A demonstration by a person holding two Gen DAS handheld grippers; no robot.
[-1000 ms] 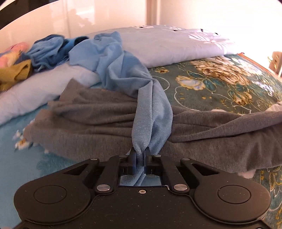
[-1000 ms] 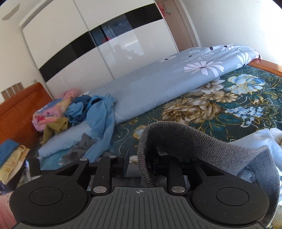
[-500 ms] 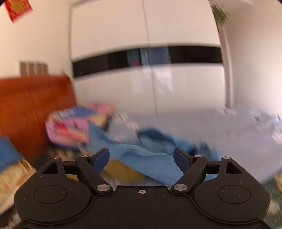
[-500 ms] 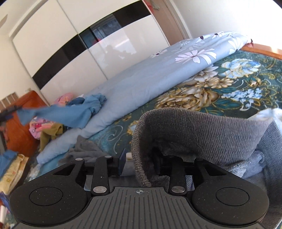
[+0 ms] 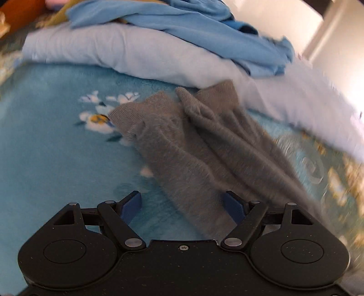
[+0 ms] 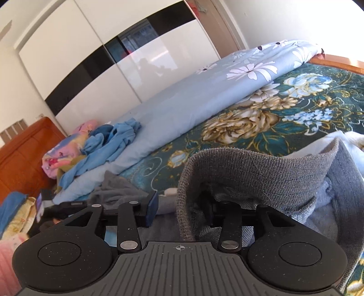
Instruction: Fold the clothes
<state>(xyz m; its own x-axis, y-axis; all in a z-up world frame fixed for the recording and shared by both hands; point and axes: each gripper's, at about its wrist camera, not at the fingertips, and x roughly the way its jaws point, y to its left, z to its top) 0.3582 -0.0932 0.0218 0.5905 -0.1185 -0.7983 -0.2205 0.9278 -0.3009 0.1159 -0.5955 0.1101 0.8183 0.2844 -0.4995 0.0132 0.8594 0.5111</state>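
While the grey garment (image 5: 195,145) lies stretched across the bed's teal floral blanket (image 5: 56,141), the left gripper (image 5: 182,205) hovers over it spread wide, empty. The right gripper (image 6: 182,205) has the garment's ribbed hem draped over one finger, its grip indiscernible. Blue clothes (image 6: 109,145) sit on the rolled duvet (image 6: 182,107) along the far edge.

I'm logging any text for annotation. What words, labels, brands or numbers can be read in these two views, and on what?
None: no readable text in either view.
Grey garment: no tag or label showing.
Blue clothes on the quilt: no print visible.
Wardrobe doors: plain panels, only reflections.
Red item above the doorway: too small and cropped to read.
Right gripper: only a crosshair mark, no lettering.
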